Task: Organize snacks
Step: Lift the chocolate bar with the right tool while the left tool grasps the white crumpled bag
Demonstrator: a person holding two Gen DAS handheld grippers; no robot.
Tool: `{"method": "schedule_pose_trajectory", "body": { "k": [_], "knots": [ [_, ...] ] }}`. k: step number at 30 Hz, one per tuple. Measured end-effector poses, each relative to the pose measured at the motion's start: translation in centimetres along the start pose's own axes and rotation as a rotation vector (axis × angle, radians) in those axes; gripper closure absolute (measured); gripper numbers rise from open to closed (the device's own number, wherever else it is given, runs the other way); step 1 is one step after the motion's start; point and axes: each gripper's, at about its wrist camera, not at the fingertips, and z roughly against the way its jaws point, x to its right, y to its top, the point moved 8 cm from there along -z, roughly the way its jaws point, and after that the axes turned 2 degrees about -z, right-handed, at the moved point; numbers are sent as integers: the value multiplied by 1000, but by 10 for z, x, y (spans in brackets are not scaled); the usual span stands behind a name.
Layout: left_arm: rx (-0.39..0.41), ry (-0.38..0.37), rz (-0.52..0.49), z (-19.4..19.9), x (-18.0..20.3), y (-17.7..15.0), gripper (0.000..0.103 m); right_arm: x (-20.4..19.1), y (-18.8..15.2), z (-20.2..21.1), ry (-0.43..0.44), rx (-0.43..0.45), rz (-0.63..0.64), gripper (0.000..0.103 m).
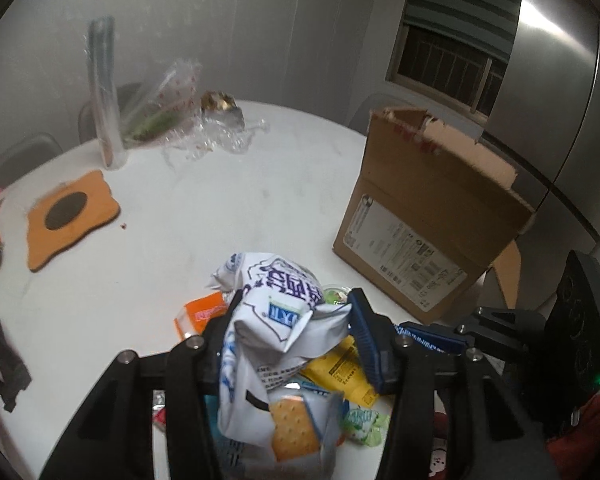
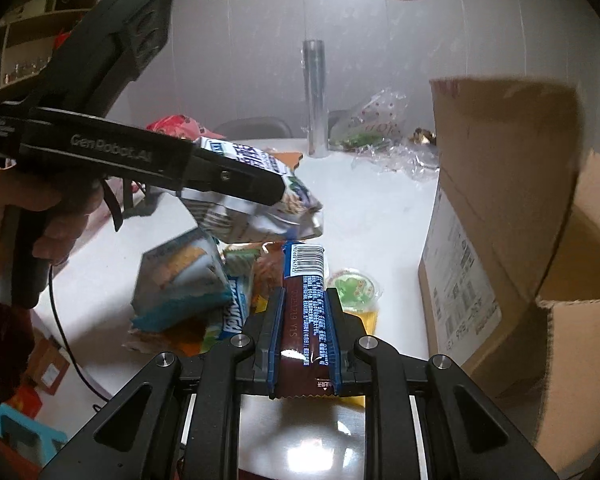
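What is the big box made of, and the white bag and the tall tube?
Box: brown cardboard, matte, with torn, fuzzy flap edges. White bag: thin plastic film, probably; it crumples and shines a little. Tube: see-through and glossy, looks like rolled clear plastic, though it could be glass.

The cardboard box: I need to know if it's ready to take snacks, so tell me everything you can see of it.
The cardboard box is plain brown corrugated card, standing on the white table right of the snack pile. Its top is open, with flaps raised; one flap edge is torn and carries red tape remnants. A white shipping label with barcodes covers the side facing the snacks. The right wrist view shows another flap folded outward. Its inside is not visible. Neither gripper touches it.
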Motion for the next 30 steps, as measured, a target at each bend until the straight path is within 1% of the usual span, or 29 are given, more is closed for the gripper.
{"method": "schedule_pose_trajectory", "body": {
  "k": [4,7,10,16,18,21,22,23,24,26,27,28,29,30],
  "knots": [
    [58,16,8,28,0,-1,57,-12,5,20,-5,42,24,89],
    [100,27,13,47,-1,-2,58,-21,16,31,5,73,43,89],
    [145,54,13,67,-3,-2,59,-31,29,45,5,110,83,89],
    [222,87,31,94,-10,3,63,-41,50,64,-12,161,125,89],
    [239,94,31,100,-11,6,65,-40,59,62,-16,173,134,89],
    [267,98,33,108,-11,11,70,-41,68,67,-23,188,149,89],
    [275,98,29,110,-10,13,74,-40,72,68,-25,196,152,89],
    [283,105,21,112,-9,16,81,-39,76,69,-28,204,154,89],
    [285,109,9,111,-8,18,82,-37,80,71,-31,212,156,89],
    [222,77,-3,91,-7,17,83,-32,88,71,-47,221,160,89],
    [199,74,-4,80,-9,14,83,-30,91,70,-50,221,157,89],
    [169,85,7,65,-14,8,84,-28,92,69,-50,219,156,89],
    [122,90,28,47,-21,-1,85,-28,92,69,-52,218,156,89],
    [128,97,44,39,-25,-5,85,-27,92,69,-54,218,155,89]
  ]
}}
